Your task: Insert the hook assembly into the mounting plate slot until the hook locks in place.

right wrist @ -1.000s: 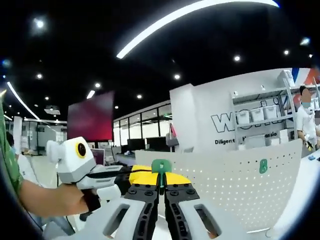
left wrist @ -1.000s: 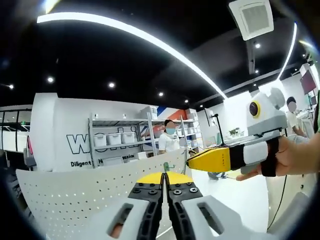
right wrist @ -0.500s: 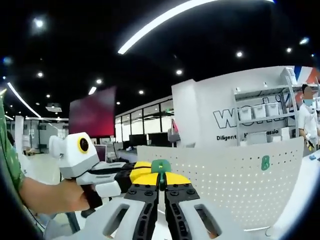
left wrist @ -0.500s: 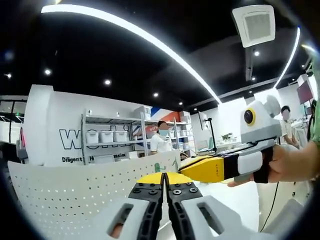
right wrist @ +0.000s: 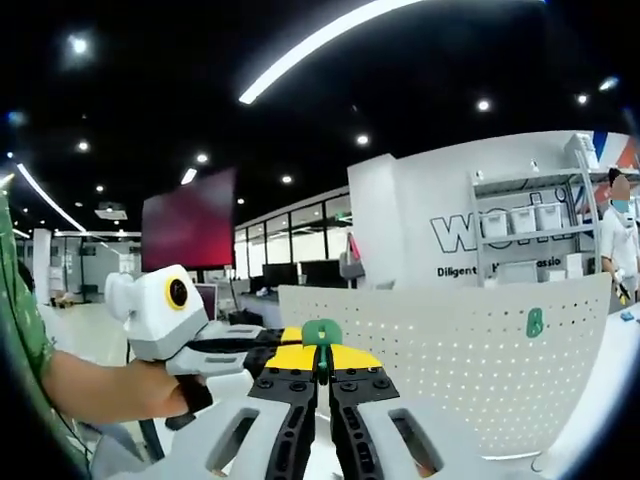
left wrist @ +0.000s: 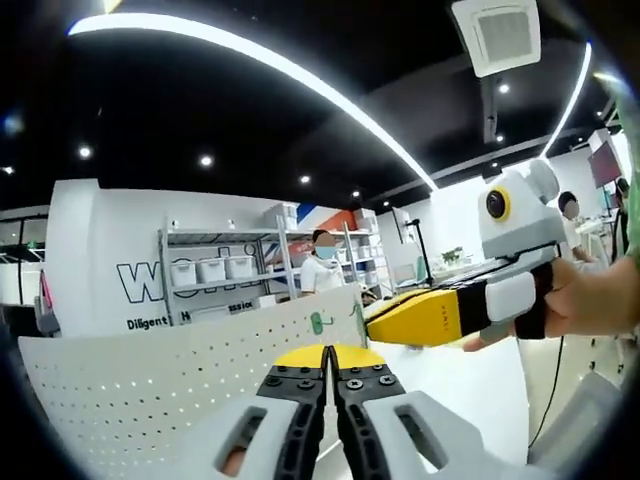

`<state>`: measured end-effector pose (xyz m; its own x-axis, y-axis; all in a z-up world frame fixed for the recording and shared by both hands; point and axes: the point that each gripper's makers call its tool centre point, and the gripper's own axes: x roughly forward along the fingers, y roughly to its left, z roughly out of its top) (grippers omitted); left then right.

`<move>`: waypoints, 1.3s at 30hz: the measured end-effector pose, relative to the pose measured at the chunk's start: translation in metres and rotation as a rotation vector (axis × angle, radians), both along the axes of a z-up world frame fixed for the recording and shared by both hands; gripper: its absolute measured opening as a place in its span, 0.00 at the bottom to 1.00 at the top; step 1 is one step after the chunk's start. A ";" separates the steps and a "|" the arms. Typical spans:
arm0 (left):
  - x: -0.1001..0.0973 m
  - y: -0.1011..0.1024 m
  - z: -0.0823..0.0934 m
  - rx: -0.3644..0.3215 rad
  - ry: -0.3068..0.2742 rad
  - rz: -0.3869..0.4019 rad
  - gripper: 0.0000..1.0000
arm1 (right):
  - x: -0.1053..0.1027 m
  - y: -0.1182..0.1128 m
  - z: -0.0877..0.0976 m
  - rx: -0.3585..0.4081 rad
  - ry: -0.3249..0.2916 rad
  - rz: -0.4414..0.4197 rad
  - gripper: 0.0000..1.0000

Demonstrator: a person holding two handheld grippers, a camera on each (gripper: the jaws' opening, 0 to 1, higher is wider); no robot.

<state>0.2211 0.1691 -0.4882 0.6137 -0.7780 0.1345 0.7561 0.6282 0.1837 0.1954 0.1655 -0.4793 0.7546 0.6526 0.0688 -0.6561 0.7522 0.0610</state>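
Note:
The white perforated mounting plate [left wrist: 150, 385] [right wrist: 450, 365] stands upright in front of both grippers. One green hook [left wrist: 320, 322] [right wrist: 534, 322] sits on the plate's face near one edge. My right gripper [right wrist: 322, 352] is shut on another green hook piece [right wrist: 322, 332], held in front of the plate near its other edge. In the left gripper view the right gripper [left wrist: 372, 320], held by a hand [left wrist: 590, 300], reaches in from the right to the plate's edge. My left gripper [left wrist: 328, 352] is shut with nothing showing between its jaws; it also appears in the right gripper view [right wrist: 285, 335].
Behind the plate are a white wall with lettering [left wrist: 140, 280], shelves with white bins [left wrist: 215, 270] [right wrist: 520, 220] and a standing person [left wrist: 320, 270]. A dark red screen [right wrist: 190, 225] hangs at the back. A green sleeve [right wrist: 25, 340] lies at the left edge.
Both views have shifted a little with the hands. In the left gripper view the right gripper's yellow tip sits slightly higher at the plate's edge. Both grippers stay shut.

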 end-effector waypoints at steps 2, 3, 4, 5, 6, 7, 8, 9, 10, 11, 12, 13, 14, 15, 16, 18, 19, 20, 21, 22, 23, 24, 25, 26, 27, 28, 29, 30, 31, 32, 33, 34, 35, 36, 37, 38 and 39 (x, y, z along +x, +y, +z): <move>0.000 0.000 0.000 -0.001 -0.001 -0.008 0.02 | 0.001 -0.001 -0.001 0.010 0.011 0.005 0.01; 0.000 -0.001 -0.001 -0.004 0.010 -0.025 0.02 | 0.001 -0.003 0.001 0.024 0.012 0.003 0.01; -0.001 -0.001 -0.002 -0.006 0.015 -0.034 0.02 | 0.001 -0.003 0.001 0.026 0.011 0.003 0.01; -0.002 -0.002 -0.002 -0.007 0.018 -0.042 0.02 | 0.001 -0.004 0.002 0.028 0.010 0.001 0.01; -0.002 -0.002 -0.002 -0.005 0.019 -0.045 0.02 | 0.002 -0.004 0.002 0.028 0.009 0.001 0.01; -0.003 -0.003 -0.002 -0.011 0.021 -0.047 0.02 | 0.002 -0.004 0.002 0.031 0.008 0.003 0.01; -0.004 -0.004 -0.001 -0.029 0.037 -0.067 0.02 | 0.002 -0.004 0.002 0.033 0.011 0.004 0.01; -0.004 -0.004 0.000 -0.038 0.044 -0.073 0.02 | 0.003 -0.004 0.002 0.033 0.009 0.004 0.01; -0.004 -0.005 -0.001 -0.032 0.046 -0.076 0.02 | 0.003 -0.004 0.002 0.043 0.010 0.008 0.01; -0.005 -0.006 -0.004 -0.026 0.054 -0.088 0.02 | 0.003 -0.004 0.002 0.045 0.013 0.009 0.01; -0.007 -0.008 -0.004 -0.022 0.052 -0.092 0.02 | 0.003 -0.003 0.002 0.039 0.013 0.007 0.01; -0.008 -0.010 -0.005 -0.006 0.034 -0.087 0.02 | 0.004 -0.003 0.001 0.030 0.009 0.004 0.01; -0.008 -0.011 -0.005 0.008 0.021 -0.083 0.02 | 0.003 -0.002 0.001 0.029 0.010 0.008 0.01; -0.009 -0.013 -0.005 0.013 0.014 -0.083 0.02 | 0.002 0.001 0.000 0.031 0.013 0.018 0.01; -0.008 -0.012 -0.005 0.017 0.012 -0.073 0.02 | 0.002 0.000 0.000 0.028 0.011 0.015 0.01; -0.007 -0.011 -0.005 0.011 0.017 -0.076 0.02 | 0.002 0.000 0.000 0.029 0.011 0.016 0.01; -0.006 -0.011 -0.005 0.012 0.014 -0.073 0.02 | 0.002 0.000 0.000 0.027 0.008 0.014 0.01; -0.005 -0.010 -0.004 0.016 0.008 -0.069 0.02 | 0.003 0.000 0.001 0.025 0.007 0.012 0.01; -0.005 -0.009 -0.003 0.015 0.007 -0.067 0.02 | 0.002 -0.001 0.001 0.026 0.003 0.012 0.01; -0.004 -0.009 -0.003 0.014 0.006 -0.063 0.02 | 0.002 -0.001 0.002 0.032 0.000 0.014 0.01; -0.004 -0.008 -0.001 0.014 -0.004 -0.059 0.02 | 0.002 0.000 0.002 0.030 0.001 0.015 0.01; -0.004 -0.008 -0.001 0.020 -0.006 -0.059 0.02 | 0.002 0.000 0.002 0.030 -0.002 0.015 0.01; -0.004 -0.008 -0.001 0.029 -0.015 -0.050 0.02 | 0.003 0.000 0.002 0.029 -0.003 0.016 0.01; -0.004 -0.008 -0.001 0.038 -0.022 -0.044 0.02 | 0.003 0.001 0.002 0.027 -0.004 0.015 0.01; -0.004 -0.008 -0.001 0.048 -0.029 -0.040 0.02 | 0.002 0.001 0.002 0.023 -0.006 0.015 0.01; -0.005 -0.007 -0.001 0.050 -0.033 -0.040 0.02 | 0.002 0.001 0.002 0.024 -0.008 0.015 0.01; -0.005 -0.007 -0.001 0.051 -0.032 -0.041 0.02 | 0.001 0.001 0.002 0.023 -0.010 0.015 0.01; -0.005 -0.007 -0.001 0.050 -0.030 -0.045 0.02 | 0.001 0.001 0.002 0.024 -0.010 0.014 0.01; -0.005 -0.007 -0.002 0.052 -0.030 -0.048 0.02 | 0.000 0.002 0.002 0.024 -0.012 0.012 0.01; -0.006 -0.007 -0.002 0.054 -0.030 -0.049 0.02 | 0.000 0.001 0.002 0.025 -0.014 0.009 0.01; -0.003 -0.004 -0.005 0.074 -0.029 -0.032 0.02 | -0.001 -0.002 0.007 0.043 -0.041 -0.003 0.01; -0.004 -0.003 -0.005 0.065 -0.024 -0.036 0.02 | -0.002 -0.002 0.008 0.045 -0.040 -0.004 0.01; -0.003 -0.002 -0.005 0.053 -0.017 -0.036 0.02 | -0.002 -0.004 0.009 0.050 -0.042 -0.002 0.01; -0.001 0.000 -0.005 0.045 -0.010 -0.027 0.02 | -0.002 -0.003 0.009 0.049 -0.033 0.005 0.01; 0.002 0.003 -0.003 0.038 -0.009 -0.009 0.02 | -0.002 -0.002 0.007 0.040 -0.025 0.013 0.01; 0.003 0.004 -0.002 0.031 -0.008 -0.003 0.02 | -0.002 -0.001 0.006 0.030 -0.026 0.012 0.01; 0.003 0.005 0.000 0.024 -0.007 -0.004 0.02 | -0.003 0.000 0.004 0.024 -0.024 0.017 0.01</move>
<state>0.2245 0.1740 -0.4882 0.6098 -0.7835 0.1196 0.7572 0.6205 0.2038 0.1923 0.1655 -0.4750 0.7415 0.6631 0.1027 -0.6702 0.7395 0.0635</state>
